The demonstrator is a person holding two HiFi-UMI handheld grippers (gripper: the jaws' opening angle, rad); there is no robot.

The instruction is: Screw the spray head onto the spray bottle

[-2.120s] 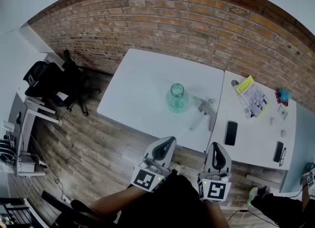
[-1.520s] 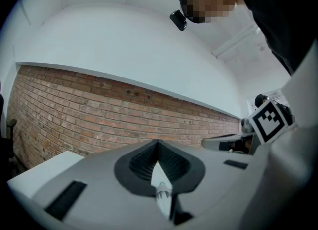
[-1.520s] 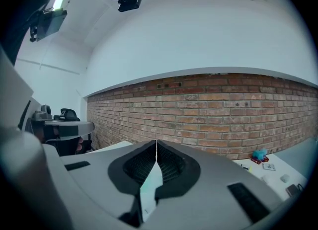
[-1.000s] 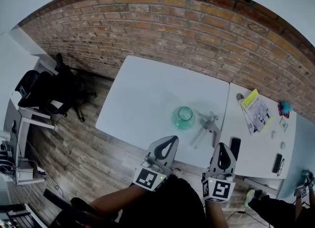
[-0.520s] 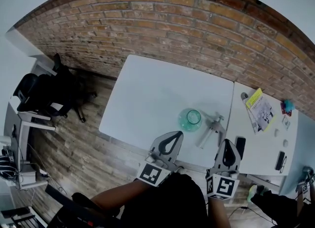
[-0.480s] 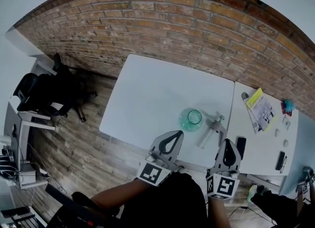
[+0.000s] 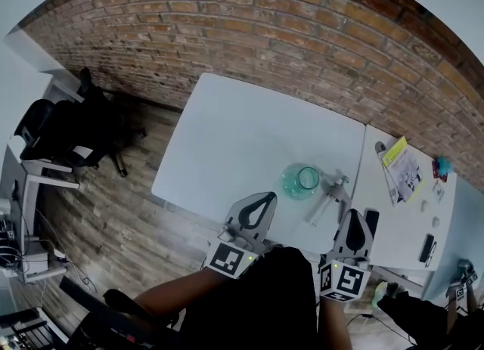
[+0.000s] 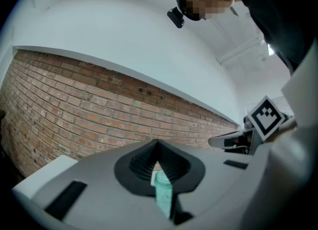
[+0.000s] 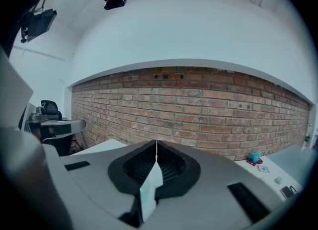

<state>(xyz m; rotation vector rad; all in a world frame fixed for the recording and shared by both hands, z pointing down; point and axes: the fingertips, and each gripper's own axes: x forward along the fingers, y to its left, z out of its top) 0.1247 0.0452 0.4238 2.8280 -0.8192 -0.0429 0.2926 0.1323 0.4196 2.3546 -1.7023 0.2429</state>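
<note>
- Chair (image 7: 64,125): black, far left on the floor (image 7: 113,212), at 9 o'clock of the table.
- Wall (image 7: 302,31): brick, runs across 12 o'clock behind the table.
- Table (image 7: 242,129): white, in the middle of the head view.
- Left gripper (image 7: 266,199): over the table's near edge, at the 6 o'clock side. Jaws pressed together, gripping nothing. In the left gripper view the tips (image 8: 158,143) meet, and the bottle's neck (image 8: 162,187) shows through the slit under them, out ahead.
- Bottle (image 7: 301,181): teal, see-through, upright, neck open. It stands on the table toward the near right corner, at 1 o'clock of the left gripper and apart from it.
- Spray head (image 7: 330,196): lies on its side on the table just beside the bottle, at 4 o'clock of it, not on the neck. Its tube points to about 7 o'clock.
- Right gripper (image 7: 357,216): at 5 o'clock of the spray head, near it, not touching. Jaws closed flat on each other, empty; the right gripper view shows the tips (image 9: 156,144) shut in one line.
- Side table (image 7: 401,227): white, butts the table at 3 o'clock.
- Phone (image 7: 370,222): dark, on the side table just beside the right gripper's tip.
- Booklet (image 7: 403,171): yellow-edged, at 1 o'clock of the phone.
- Small teal item (image 7: 442,165): far right, too small to tell.
</note>
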